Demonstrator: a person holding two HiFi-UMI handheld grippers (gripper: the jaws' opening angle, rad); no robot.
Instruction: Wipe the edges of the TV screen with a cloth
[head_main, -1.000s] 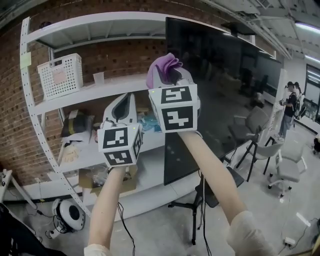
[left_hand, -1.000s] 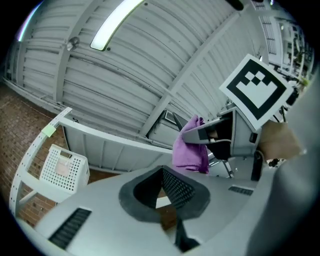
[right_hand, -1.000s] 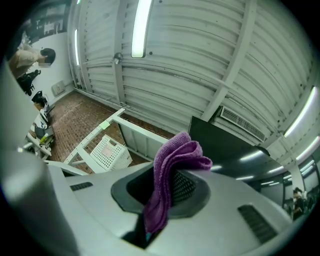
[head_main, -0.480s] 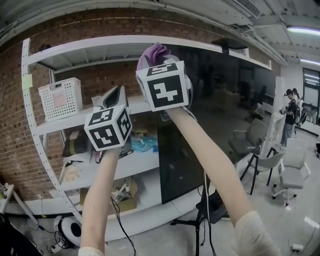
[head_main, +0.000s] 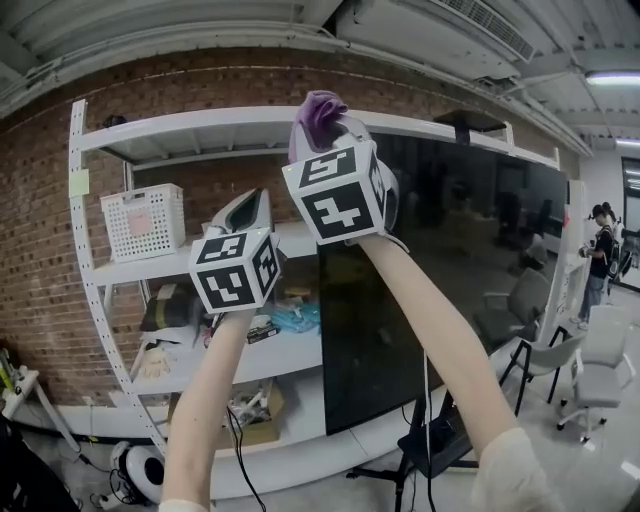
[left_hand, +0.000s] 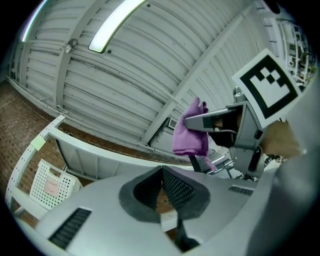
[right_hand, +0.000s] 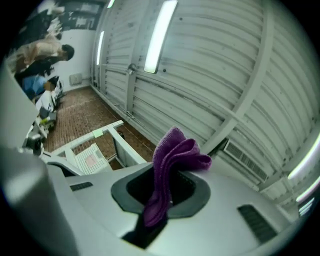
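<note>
The purple cloth (head_main: 318, 118) is sitting pinched in your right gripper (head_main: 332, 140). Its jaws are clamping tight on the lower fold while the loose end is bunching up and flopping over just past the tips.

Over the last second you have been lifting this gripper. The cloth was riding in front of the middle of the left edge of the TV screen (head_main: 450, 260). Now it is hanging by the screen's top left corner, with the dark panel spreading away below the gripper and to its right. I cannot tell whether the cloth is touching the frame yet.

That rise suggests you are setting up to start along the top edge or to run down the left one. No wiping contact is showing so far.

Your left gripper (head_main: 248, 205) is coming up with it, lower and to the left of the right one. Its jaws are pressing together on nothing, in front of the white shelf (head_main: 200, 128), with the white basket (head_main: 143, 220) further to its left.
</note>
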